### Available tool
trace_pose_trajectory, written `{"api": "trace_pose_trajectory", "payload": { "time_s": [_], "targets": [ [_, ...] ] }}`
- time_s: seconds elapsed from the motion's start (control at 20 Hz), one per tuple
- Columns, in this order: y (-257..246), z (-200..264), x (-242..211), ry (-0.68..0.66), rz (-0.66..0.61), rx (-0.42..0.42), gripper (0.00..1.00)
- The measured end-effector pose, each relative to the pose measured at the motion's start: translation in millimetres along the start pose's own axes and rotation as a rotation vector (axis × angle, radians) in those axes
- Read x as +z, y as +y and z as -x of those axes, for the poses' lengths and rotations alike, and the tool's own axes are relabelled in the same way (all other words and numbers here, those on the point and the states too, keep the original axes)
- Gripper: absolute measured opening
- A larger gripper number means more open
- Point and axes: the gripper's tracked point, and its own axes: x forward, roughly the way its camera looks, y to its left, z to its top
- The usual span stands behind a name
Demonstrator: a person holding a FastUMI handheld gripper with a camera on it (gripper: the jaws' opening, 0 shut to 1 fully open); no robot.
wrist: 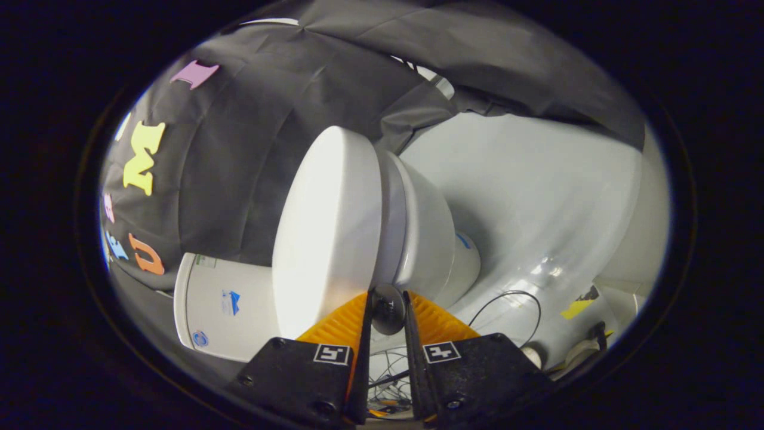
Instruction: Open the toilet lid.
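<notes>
**Lid gripped at its edge**

The big white smooth toilet lid (328, 233) is seen at 12 o'clock from the gripper (388, 301). It is shut against the white round bowl (433, 233). Its small knob (388, 307) is pinched by both fingers.
</notes>
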Motion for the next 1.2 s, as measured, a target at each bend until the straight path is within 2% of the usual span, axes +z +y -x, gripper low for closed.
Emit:
{"api": "trace_pose_trajectory", "payload": {
  "time_s": [0.15,0.45,0.7,1.2],
  "targets": [
    [0.7,-2.3,1.2,-0.001,-0.026,-0.001,0.25],
    [1.8,-2.3,2.8,0.032,-0.088,0.003,0.21],
    [9.2,2.9,3.7,0.036,-0.078,0.025,0.12],
    [42.7,30.6,14.1,0.028,-0.126,0.158,0.09]
  ]
}}
